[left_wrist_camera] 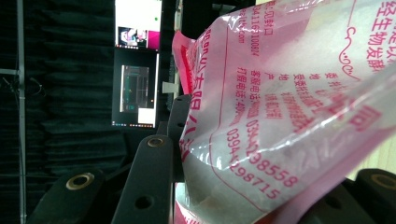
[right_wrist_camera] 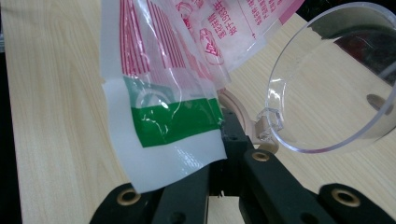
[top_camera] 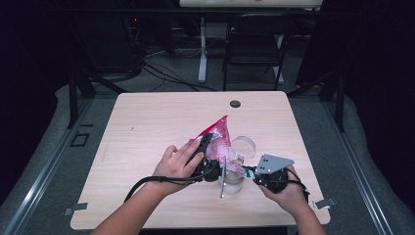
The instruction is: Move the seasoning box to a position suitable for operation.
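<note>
A pink and clear printed plastic bag point(top_camera: 219, 133) hangs tilted over a clear jar point(top_camera: 234, 183) near the table's front. The jar's round clear lid point(top_camera: 243, 146) is swung open behind it. My left gripper point(top_camera: 207, 141) is shut on the bag's body; in the left gripper view the bag point(left_wrist_camera: 280, 116) bulges between the two black jaws. My right gripper point(top_camera: 250, 173) is shut on the bag's low corner. In the right gripper view that green and white corner point(right_wrist_camera: 170, 123) sits in the closed jaws, with the lid point(right_wrist_camera: 327, 84) just to the right.
The light wooden table point(top_camera: 147, 127) has a dark cable hole point(top_camera: 235, 104) at the back middle. A black folding chair point(top_camera: 254, 44) and a desk leg stand beyond the far edge. A lit monitor point(left_wrist_camera: 135, 70) shows in the left gripper view.
</note>
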A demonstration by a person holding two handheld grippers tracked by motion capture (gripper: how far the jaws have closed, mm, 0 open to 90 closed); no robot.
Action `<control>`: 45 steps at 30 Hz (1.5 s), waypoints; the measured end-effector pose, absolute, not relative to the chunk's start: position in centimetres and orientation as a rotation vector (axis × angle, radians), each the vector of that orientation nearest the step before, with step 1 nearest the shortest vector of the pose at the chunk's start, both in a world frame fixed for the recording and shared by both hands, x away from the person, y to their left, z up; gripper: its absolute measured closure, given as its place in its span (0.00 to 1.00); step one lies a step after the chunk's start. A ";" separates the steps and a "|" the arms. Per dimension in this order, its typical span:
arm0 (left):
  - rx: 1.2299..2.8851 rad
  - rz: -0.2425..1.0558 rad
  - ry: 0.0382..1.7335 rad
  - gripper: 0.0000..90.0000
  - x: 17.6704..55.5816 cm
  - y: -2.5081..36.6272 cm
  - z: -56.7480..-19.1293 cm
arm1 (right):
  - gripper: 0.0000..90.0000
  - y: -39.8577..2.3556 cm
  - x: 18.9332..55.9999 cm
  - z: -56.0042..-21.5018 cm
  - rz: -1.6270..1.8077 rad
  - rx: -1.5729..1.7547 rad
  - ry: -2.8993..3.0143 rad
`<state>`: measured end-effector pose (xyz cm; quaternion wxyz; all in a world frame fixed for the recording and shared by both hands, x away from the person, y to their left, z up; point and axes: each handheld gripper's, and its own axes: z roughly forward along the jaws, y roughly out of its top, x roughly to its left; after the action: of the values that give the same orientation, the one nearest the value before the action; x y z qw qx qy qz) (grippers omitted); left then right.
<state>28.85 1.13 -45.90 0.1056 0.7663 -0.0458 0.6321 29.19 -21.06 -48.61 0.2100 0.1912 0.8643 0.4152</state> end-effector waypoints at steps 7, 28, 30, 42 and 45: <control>2.253 1.858 -0.132 0.79 28.8 1.1 -45.9 | 1.00 -21.1 29.2 -48.6 1.159 0.530 2.405; 2.264 1.839 -0.128 0.79 28.8 1.0 -46.0 | 1.00 -21.2 29.1 -48.5 1.150 0.528 2.414; 2.266 1.834 -0.124 0.79 28.9 1.0 -46.0 | 1.00 -21.3 29.1 -48.4 1.142 0.523 2.419; 2.285 1.796 -0.090 0.79 29.0 1.2 -46.4 | 1.00 -21.3 29.0 -48.3 1.137 0.512 2.432; 2.286 1.796 -0.090 0.79 29.0 1.3 -46.4 | 1.00 -21.3 28.9 -48.3 1.138 0.515 2.427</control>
<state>29.04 1.27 -46.40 0.1162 0.7807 -0.0306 0.6133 28.95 -21.33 -48.31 0.2047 0.1848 0.8703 0.4081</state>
